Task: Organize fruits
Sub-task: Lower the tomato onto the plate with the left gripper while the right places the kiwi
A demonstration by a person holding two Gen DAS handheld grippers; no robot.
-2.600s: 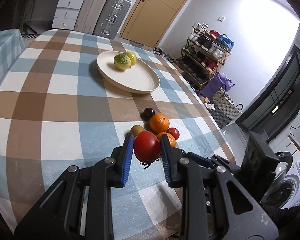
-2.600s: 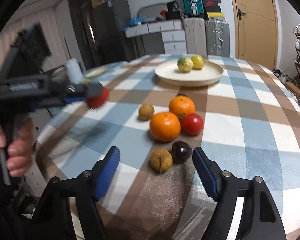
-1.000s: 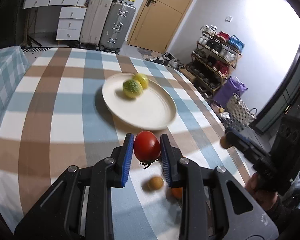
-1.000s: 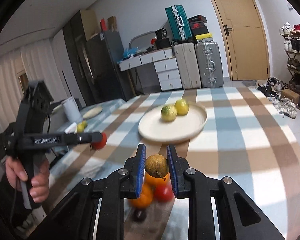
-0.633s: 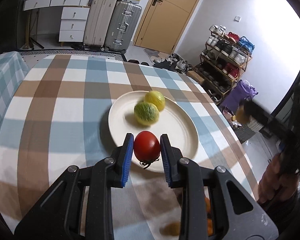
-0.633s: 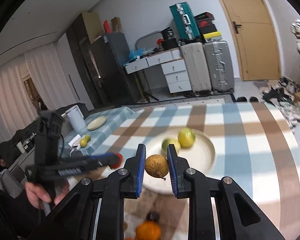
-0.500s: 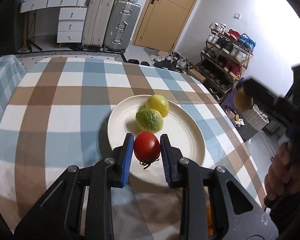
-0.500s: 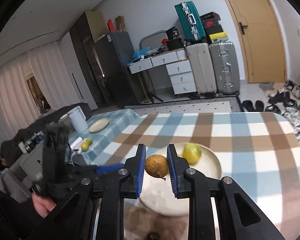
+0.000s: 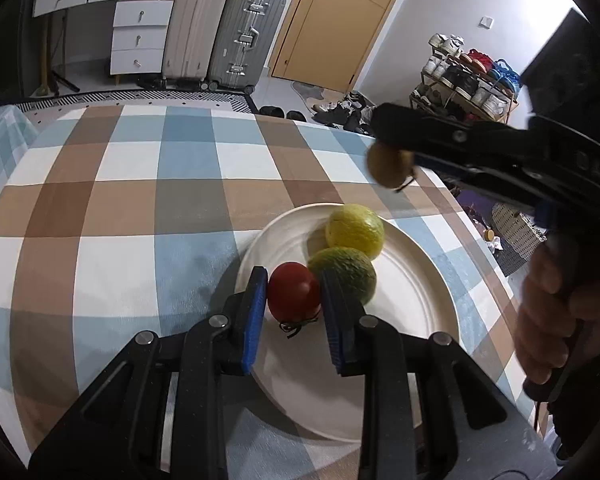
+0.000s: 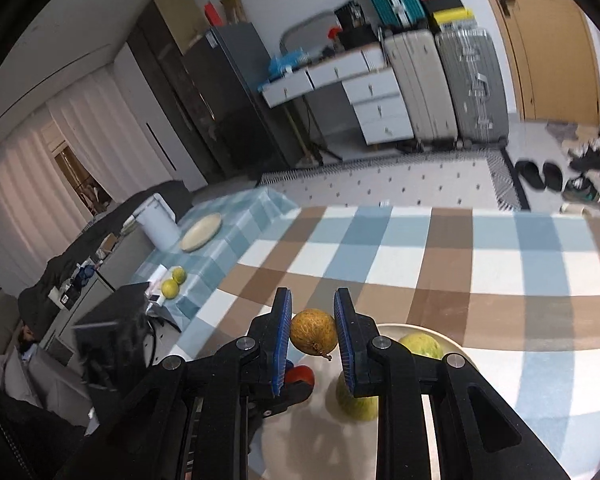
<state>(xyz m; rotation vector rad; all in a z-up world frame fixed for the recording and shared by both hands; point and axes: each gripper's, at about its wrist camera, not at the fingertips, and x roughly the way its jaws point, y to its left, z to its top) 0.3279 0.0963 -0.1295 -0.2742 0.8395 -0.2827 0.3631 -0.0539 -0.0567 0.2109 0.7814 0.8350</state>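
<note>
My left gripper (image 9: 294,298) is shut on a red tomato (image 9: 293,297), held low over the left part of a cream plate (image 9: 416,320). On the plate lie a green citrus (image 9: 350,274), right beside the tomato, and a yellow lemon (image 9: 356,231) behind it. My right gripper (image 10: 313,335) is shut on a small brown fruit (image 10: 314,337) and hovers above the plate's far edge. In the left wrist view that brown fruit (image 9: 389,166) hangs in the air over the checked cloth beyond the plate. The tomato (image 10: 300,376) shows below the right gripper's fingers.
The checked tablecloth (image 9: 120,200) stretches left and back of the plate. A hand (image 9: 556,316) grips the right tool at the table's right edge. A lower side table (image 10: 220,248) holds a small plate, a white pot and two yellow fruits (image 10: 174,282).
Both grippers have travelled from the fruit pile to the plate with their fruits. The tomato has sunk close beside the green citrus, and the brown fruit has swung in over the plate's far edge.
</note>
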